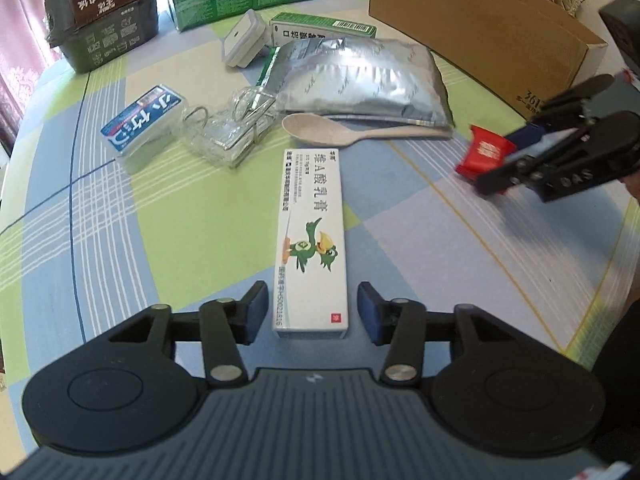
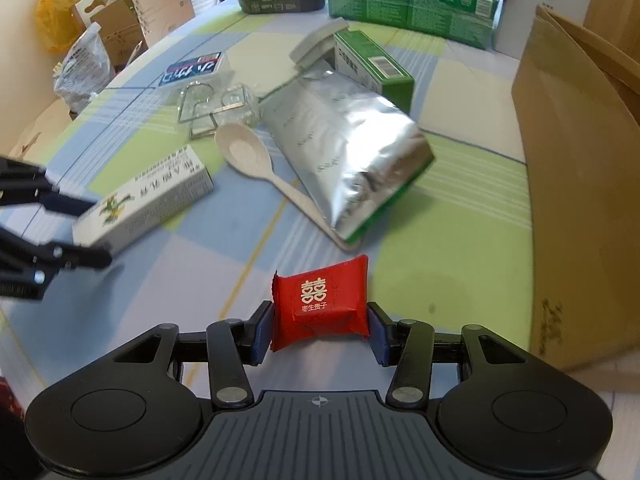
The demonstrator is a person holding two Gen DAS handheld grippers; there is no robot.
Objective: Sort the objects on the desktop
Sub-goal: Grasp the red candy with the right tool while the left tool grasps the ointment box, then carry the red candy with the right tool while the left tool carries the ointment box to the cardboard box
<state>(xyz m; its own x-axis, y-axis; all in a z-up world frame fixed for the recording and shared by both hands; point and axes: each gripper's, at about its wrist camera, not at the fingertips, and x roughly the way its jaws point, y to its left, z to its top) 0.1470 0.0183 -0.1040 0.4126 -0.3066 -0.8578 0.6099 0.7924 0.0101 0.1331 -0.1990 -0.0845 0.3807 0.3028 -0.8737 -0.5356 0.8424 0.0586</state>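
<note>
Carton (image 1: 480, 28) sits along the table's (image 1: 180, 220) far right edge, open top, likely the drop target for sorting, though that's my guess.

Foil bag (image 1: 360, 80) lies mid-table, partly over a green box (image 1: 324, 26), with a spoon (image 1: 340, 133) touching its near edge. Wire clips in clear wrap (image 1: 228, 132) and a blue-label case (image 1: 144, 126) sit left of the spoon.

Ointment box (image 1: 310, 240) lies flat, long axis pointing straight into the left gripper (image 1: 312, 308). Jaws spread, pads flanking the near end, small gap each side, no contact visible. To grip well: keep centred, advance a bit so the pads cover more of the box's sides, then close evenly. Cardboard is light and crushable, so use moderate squeeze. Gripping only the end could let it droop or twist.

Candy (image 2: 320, 308), red wrapper, is clamped between the right gripper's (image 2: 320, 326) pads, both touching the wrapper's sides. Seems lifted off the cloth, can't confirm. Wrapper is slick and soft; hold steady pressure, avoid jerks on the way to the carton just to its right.

Grippers are well apart, no collision risk now.
</note>
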